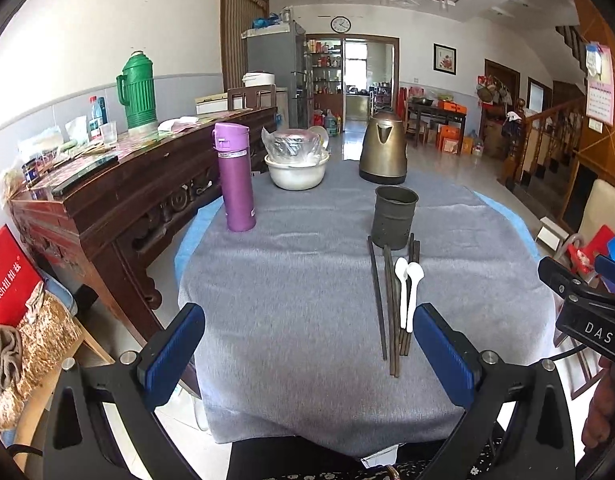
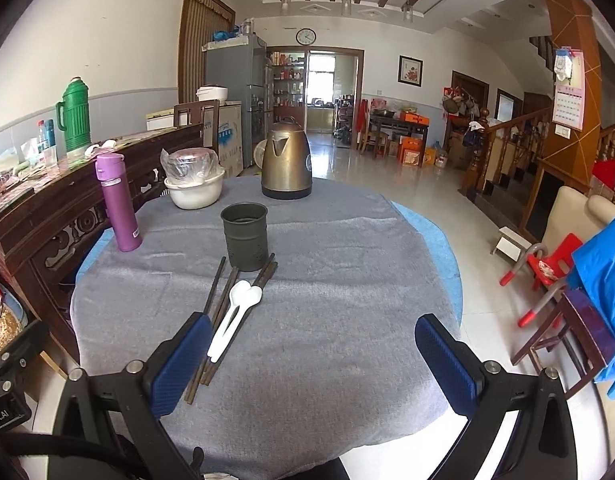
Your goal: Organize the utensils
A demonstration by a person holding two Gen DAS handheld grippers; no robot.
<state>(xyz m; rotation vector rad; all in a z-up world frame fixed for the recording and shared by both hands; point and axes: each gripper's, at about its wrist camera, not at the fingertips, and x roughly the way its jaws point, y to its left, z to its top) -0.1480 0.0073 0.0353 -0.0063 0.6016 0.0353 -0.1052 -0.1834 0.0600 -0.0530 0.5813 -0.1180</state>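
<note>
Left gripper (image 1: 309, 350): jaws spread wide, holding nothing, poised over the near edge of the grey cloth (image 1: 291, 280).
Purple flask (image 1: 234, 178): upright at the cloth's far left.
White bowl (image 1: 297, 172): behind it, with plastic-wrapped dishes inside.
Chopsticks (image 1: 391, 300): dark sticks lying loose on the cloth, just in front of the holder.
White spoons (image 1: 408, 288): two, resting side by side across the chopsticks.
Utensil holder (image 1: 394, 217): dark metal cup, upright.
Kettle (image 1: 383, 148): bronze, at the far edge.
Right gripper (image 2: 311, 364): released and gaping, its left pad just beside the spoon handles.

Dark chopsticks (image 1: 391, 300), white spoons (image 1: 407, 288) lie beside upright holder (image 1: 394, 216).
</note>
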